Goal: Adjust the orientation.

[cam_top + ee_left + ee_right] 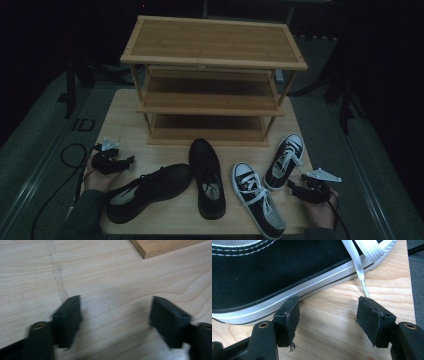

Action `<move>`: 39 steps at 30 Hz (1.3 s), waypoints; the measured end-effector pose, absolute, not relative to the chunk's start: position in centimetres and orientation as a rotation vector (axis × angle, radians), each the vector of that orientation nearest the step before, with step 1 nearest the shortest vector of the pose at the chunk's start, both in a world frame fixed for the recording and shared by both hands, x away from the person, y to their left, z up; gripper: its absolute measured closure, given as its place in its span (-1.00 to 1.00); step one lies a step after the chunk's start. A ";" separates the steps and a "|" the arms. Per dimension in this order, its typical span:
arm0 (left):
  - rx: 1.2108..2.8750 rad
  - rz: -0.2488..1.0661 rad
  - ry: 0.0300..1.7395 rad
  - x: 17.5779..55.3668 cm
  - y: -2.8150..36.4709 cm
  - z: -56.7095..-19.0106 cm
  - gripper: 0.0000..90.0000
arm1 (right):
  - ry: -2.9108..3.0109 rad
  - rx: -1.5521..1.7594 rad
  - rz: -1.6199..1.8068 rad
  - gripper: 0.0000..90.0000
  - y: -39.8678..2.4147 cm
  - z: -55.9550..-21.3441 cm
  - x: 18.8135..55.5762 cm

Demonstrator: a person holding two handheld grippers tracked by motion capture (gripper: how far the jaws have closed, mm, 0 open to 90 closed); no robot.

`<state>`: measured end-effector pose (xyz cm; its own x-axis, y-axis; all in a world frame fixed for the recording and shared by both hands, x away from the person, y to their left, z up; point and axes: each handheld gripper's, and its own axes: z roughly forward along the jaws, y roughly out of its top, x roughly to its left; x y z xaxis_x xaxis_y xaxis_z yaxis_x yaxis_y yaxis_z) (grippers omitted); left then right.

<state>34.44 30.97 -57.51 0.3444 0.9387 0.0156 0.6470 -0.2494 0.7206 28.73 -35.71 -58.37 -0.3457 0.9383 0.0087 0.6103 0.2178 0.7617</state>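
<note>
Dim surroundings frame a pale wooden table (125,125) carrying a three-tier bamboo rack (212,75) at its far side. At the left edge, the left gripper (131,160) rests low over bare wood, jaws spread wide with nothing between them. Beside it lie two black leather shoes (150,192), then two black canvas sneakers with white laces; the nearer sneaker (257,200) sits just beside the right gripper (290,184), whose jaws stand released and empty at its white sole.
</note>
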 end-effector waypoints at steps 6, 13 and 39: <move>2.016 0.593 1.390 34.4 30.9 -57.1 -0.03 | 2.039 1.427 0.949 -0.23 -35.7 -58.4 28.7; 1.987 0.547 1.388 34.1 31.6 -56.2 0.05 | 2.038 1.428 0.950 -0.23 -35.7 -58.4 28.7; 2.075 0.509 1.271 32.4 30.8 -52.3 0.05 | 2.037 1.427 0.947 -0.24 -35.7 -58.4 28.7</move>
<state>32.44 30.83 -52.26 0.4562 0.8899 -0.0056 0.6403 -0.3239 0.6965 28.71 -35.71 -58.38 -0.3446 0.9387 0.0062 0.6099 0.2189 0.7617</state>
